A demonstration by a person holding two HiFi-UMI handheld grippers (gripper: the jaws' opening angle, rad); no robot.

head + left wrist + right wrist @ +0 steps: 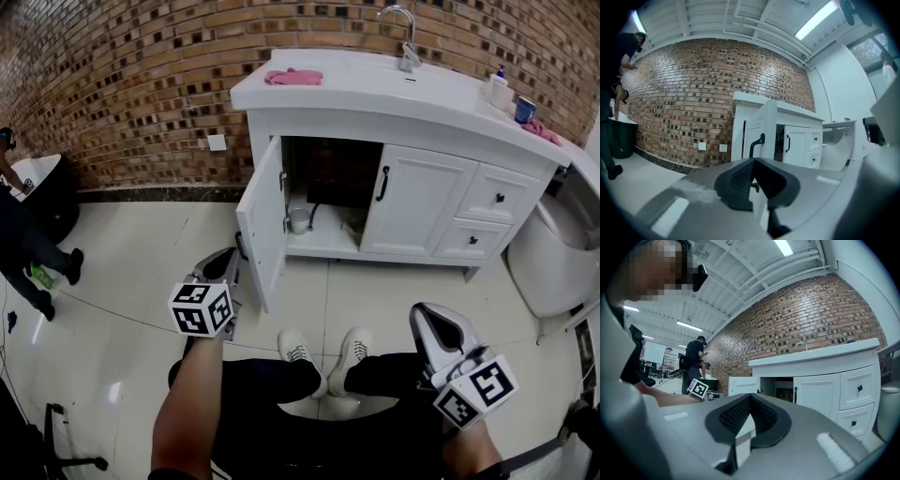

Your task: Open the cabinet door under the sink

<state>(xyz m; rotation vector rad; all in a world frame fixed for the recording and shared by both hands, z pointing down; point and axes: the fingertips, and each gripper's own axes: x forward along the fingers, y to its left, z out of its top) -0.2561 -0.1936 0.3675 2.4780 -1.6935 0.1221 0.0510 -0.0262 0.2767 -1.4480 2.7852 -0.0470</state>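
The white sink cabinet stands against the brick wall. Its left door is swung wide open and shows a dark inside with a pipe and a small container. The black handle of that door shows in the left gripper view. The right door is closed. My left gripper is shut and empty, low and just left of the open door's edge, apart from it. My right gripper is shut and empty, held back over the floor near the person's knees. The open door also shows in the right gripper view.
A pink cloth lies on the countertop left of the faucet. Two drawers sit right of the doors. A white toilet stands at the far right. Another person stands by a black bin at the left.
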